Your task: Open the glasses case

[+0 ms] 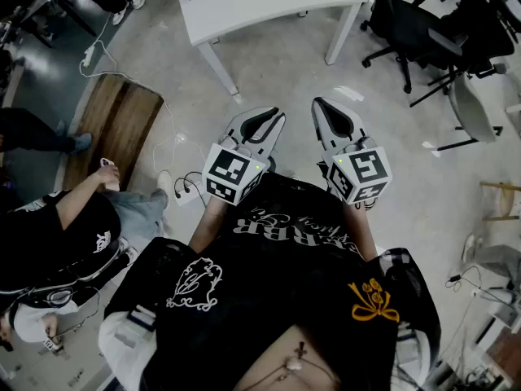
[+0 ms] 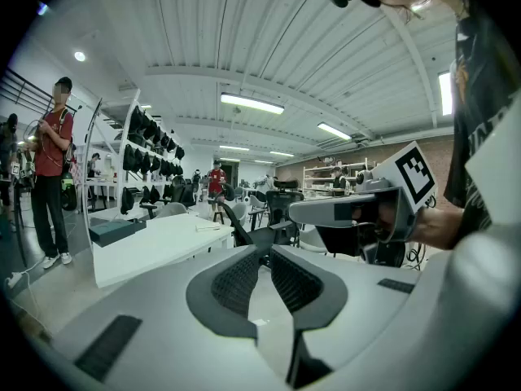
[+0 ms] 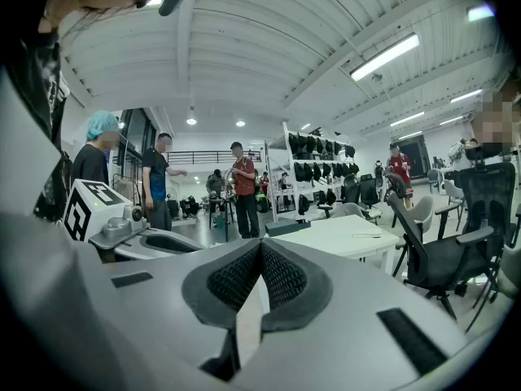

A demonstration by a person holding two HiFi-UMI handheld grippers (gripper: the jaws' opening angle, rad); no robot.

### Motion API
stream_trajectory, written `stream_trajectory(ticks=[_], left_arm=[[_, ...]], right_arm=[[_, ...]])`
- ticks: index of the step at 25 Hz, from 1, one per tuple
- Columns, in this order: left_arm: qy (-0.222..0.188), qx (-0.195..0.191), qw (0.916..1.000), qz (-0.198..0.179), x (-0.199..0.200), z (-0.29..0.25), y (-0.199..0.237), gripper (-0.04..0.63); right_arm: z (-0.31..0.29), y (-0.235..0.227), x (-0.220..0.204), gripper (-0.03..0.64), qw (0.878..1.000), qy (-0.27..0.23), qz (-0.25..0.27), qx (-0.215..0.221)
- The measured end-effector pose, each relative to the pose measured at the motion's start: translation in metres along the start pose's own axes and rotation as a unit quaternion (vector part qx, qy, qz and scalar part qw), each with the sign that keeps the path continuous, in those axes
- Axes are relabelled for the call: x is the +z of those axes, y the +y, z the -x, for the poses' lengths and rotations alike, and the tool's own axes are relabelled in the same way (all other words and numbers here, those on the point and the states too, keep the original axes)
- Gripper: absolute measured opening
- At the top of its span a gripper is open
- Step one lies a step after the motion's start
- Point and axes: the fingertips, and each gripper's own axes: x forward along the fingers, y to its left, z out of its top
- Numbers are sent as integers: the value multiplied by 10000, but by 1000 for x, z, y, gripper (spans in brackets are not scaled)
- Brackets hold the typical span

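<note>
Bare floor [image 1: 285,72] lies open straight ahead. A white counter [image 1: 260,2] stands far ahead, office chairs [image 1: 399,23] far right, a seated person [image 1: 57,226] near left.

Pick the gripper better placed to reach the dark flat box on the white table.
Right, probably. The right gripper faces the dark flat box on the white table almost head-on, though its jaws are shut. The left gripper has the box far off-axis, jaws slightly apart, empty.

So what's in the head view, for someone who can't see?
A person holds the left gripper and right gripper side by side above a grey floor, both empty. A white table stands ahead, black office chairs nearby.
</note>
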Motion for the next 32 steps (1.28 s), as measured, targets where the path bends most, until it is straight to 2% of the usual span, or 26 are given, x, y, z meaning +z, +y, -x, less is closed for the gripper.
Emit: stream_trajectory(ticks=[6,12,21,32], left_arm=[[22,-19,10000,-8,2,-4,-1,63],[21,-19,10000,-15,4,-7,-1,63],[47,-7,10000,-47,11,-15,-5,63],[107,5,9999,-105,28,-47,12,63]], right_arm=[[0,-5,0,12,10000,4,-77,-16],[-1,-13,-2,12,9981,-121,-608,42],[2,-36,-5,12,9982,13,-459,-380],[-11,-72,-8,11,9969,67,-635,-450]])
